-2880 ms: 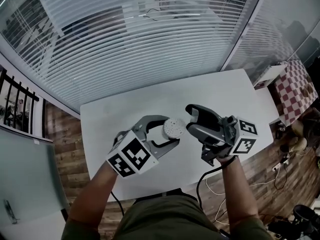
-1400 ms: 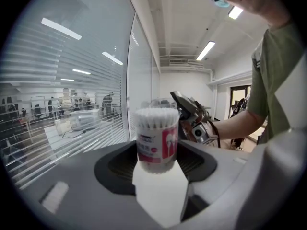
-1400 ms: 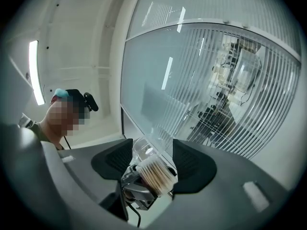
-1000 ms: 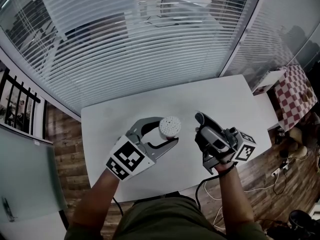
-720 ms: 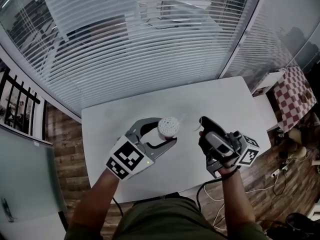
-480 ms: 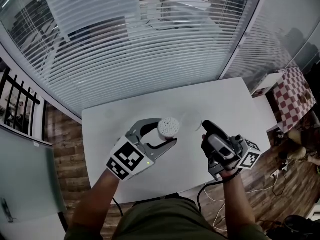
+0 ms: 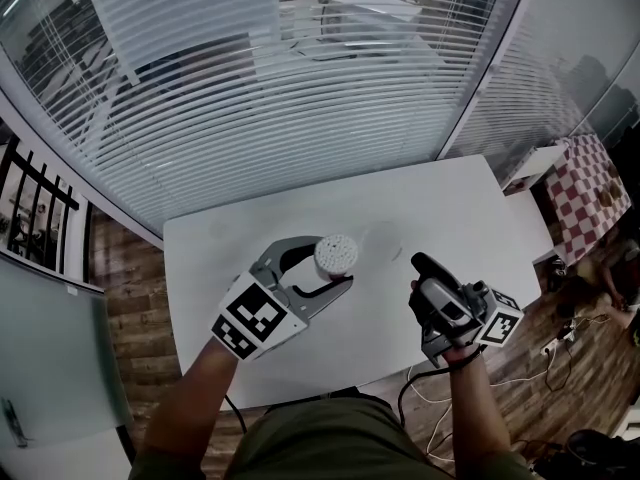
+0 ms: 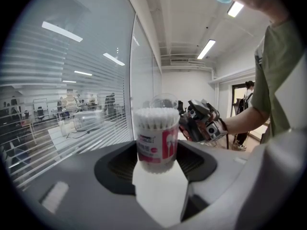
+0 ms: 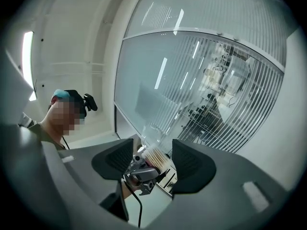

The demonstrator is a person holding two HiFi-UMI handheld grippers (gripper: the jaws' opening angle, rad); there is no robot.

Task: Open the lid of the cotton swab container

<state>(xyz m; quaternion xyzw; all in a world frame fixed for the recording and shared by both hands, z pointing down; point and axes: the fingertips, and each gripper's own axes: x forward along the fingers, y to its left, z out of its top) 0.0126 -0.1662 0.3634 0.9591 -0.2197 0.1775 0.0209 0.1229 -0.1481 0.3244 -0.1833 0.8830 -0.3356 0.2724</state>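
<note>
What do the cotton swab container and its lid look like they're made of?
Cotton swab container: probably thin clear plastic, glossy; the swabs show through its wall above a pink-and-white label. Lid: looks like the same transparent plastic; the room shows through it.

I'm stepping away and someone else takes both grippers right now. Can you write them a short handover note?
Left hand-held gripper: shut on the cotton swab container, which is upright over the white table.
Right hand-held gripper: open and empty, off to the container's right and not touching it.
Lid: clear. It appears to be flipped up behind the swab tips, which show uncovered. I cannot tell whether it is attached.
Done: the lid looks open.
Left: check that it is fully open. After that, probably only release the container.
</note>
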